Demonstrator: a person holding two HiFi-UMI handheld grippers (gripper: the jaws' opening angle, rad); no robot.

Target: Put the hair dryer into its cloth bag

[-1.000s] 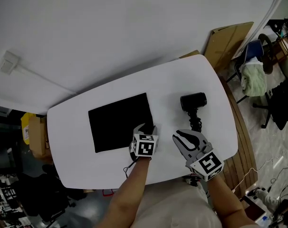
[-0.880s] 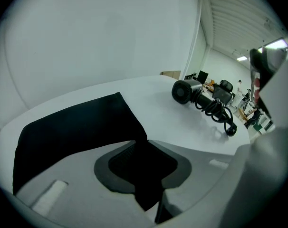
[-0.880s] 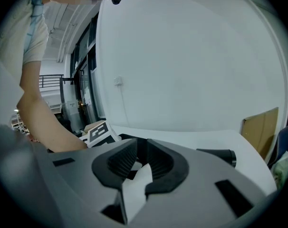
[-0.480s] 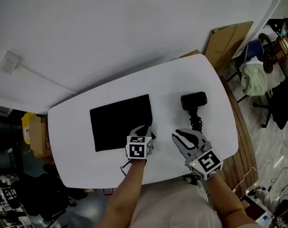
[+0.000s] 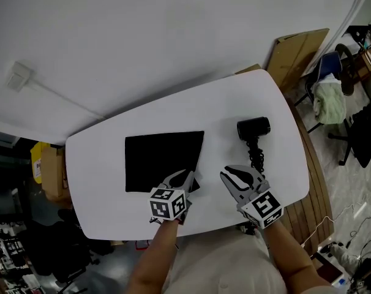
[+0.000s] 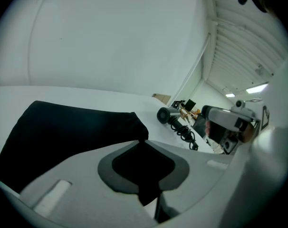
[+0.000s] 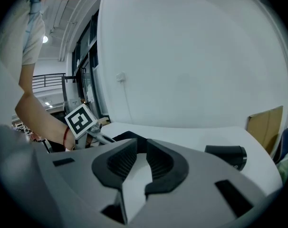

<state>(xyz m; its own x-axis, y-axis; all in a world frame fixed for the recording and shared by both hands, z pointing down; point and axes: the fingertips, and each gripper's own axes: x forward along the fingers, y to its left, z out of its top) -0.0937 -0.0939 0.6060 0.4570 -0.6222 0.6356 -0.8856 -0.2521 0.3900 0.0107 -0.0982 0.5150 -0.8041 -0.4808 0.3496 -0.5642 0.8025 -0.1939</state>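
Your left gripper (image 5: 188,180) has just closed on the cloth bag (image 5: 161,162) at its near corner, so you're opening the bag. Right gripper (image 5: 229,175) is nearly shut and empty. The hair dryer (image 5: 254,129) lies on the table (image 5: 100,192) beside the bag, so I'd grab it next.

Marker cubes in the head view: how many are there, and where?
2. One black-and-white marker cube sits on the left tongs, gripping the flat black cloth bag; the other on the right tongs, short of the black hair dryer. None looks hidden.
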